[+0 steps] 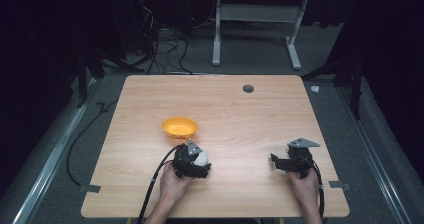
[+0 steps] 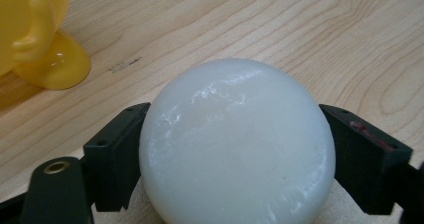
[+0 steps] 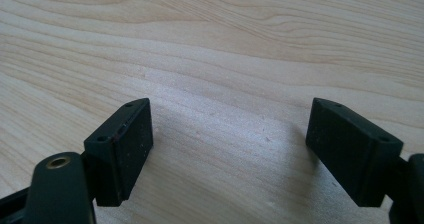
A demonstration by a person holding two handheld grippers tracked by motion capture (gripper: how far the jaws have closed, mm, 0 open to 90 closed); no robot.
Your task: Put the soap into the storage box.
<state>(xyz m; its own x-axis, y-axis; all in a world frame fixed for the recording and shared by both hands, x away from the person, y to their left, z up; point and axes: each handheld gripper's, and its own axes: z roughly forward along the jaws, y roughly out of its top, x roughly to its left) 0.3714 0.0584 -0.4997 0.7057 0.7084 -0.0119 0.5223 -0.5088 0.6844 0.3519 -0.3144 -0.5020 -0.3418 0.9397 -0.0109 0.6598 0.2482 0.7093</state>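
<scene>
left gripper [image 1: 199, 160]: jaws wrapped around the white ball [image 2: 236, 143], one on each side at its widest part, both touching it; a side grip looks like the way to keep a round, smooth thing from rolling out.
white ball: near front-left of the surface [image 1: 240, 114], just in front of the orange bowl [image 1: 180, 127]; whether it rests on the wood or is lifted slightly, cannot tell.
orange bowl: upright, mouth up, close to the ball but apart; likely the drop target, hence the grasp so near it.
right gripper [image 3: 227, 149]: jaws wide apart, nothing between them, bare wood below; parked low at front-right, well apart from ball and bowl, probably out of the way.
risk: glossy ball could slip if squeeze is light.
</scene>
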